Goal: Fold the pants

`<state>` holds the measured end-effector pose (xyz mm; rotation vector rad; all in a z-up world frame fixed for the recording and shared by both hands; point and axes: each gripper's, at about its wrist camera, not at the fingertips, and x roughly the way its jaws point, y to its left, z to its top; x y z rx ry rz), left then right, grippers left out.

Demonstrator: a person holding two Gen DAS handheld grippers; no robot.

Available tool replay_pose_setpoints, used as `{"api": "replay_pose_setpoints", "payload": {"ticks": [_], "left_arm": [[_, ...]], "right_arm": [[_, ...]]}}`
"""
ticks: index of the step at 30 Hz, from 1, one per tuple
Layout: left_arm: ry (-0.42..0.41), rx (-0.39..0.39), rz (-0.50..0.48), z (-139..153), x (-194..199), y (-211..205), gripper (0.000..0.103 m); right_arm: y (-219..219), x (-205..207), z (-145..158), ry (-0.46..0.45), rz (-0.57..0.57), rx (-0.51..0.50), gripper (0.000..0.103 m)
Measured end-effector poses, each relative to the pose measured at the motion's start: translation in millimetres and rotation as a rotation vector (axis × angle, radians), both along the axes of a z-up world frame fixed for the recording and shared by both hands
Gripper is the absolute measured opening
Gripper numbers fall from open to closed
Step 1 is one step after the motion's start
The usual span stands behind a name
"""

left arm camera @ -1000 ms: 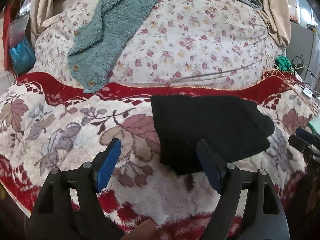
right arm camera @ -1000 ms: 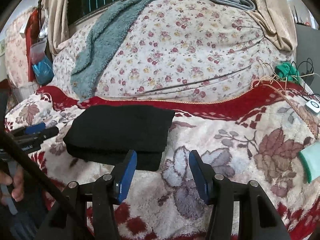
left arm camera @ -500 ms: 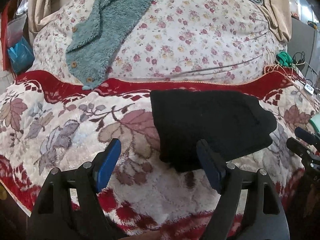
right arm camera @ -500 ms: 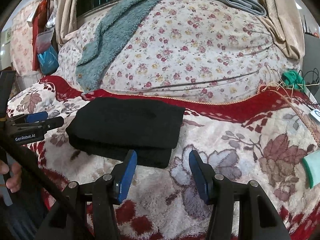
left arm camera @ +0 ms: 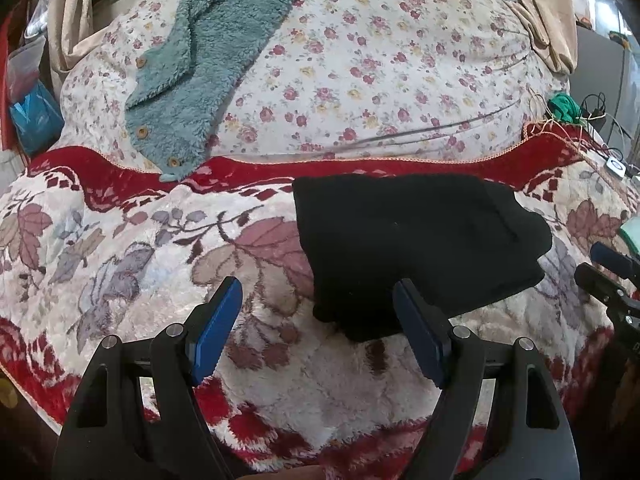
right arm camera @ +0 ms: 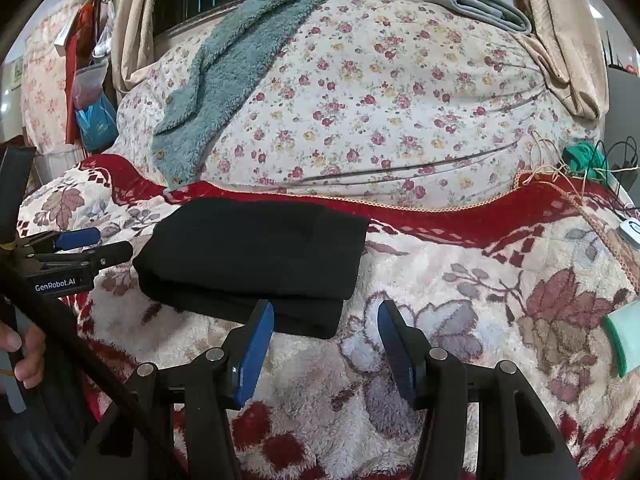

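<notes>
The black pants [left arm camera: 416, 240] lie folded into a thick rectangle on the red and cream floral blanket [left arm camera: 120, 240]. In the right wrist view the pants [right arm camera: 256, 256] sit left of centre. My left gripper [left arm camera: 318, 292] is open and empty, just in front of the pants' near left corner. My right gripper [right arm camera: 326, 312] is open and empty, in front of the pants' near right corner. Each gripper shows at the edge of the other's view: the right one [left arm camera: 608, 268] and the left one [right arm camera: 80, 244].
A big floral quilt bundle [left arm camera: 360, 80] rises behind the blanket, with a teal fleece garment [left arm camera: 208, 60] draped over it and folded grey cloth [right arm camera: 476, 8] on top. Cables and a green item [right arm camera: 584, 156] lie at far right. A mint-green cloth [right arm camera: 624, 336] sits at the right edge.
Both grippers have drawn back and risen slightly from the folded pants. The pants have not moved.
</notes>
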<state>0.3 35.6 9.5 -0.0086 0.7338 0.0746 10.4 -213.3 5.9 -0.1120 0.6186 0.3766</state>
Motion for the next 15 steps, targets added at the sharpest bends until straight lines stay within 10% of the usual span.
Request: {"api": "replay_pose_setpoints", "payload": {"ticks": [15], "left_arm": [[-0.133, 0.03, -0.143, 7.7, -13.7, -23.4, 0.079]], "right_arm": [[0.0, -0.8, 2.2, -0.008, -0.003, -0.002, 0.052]]}}
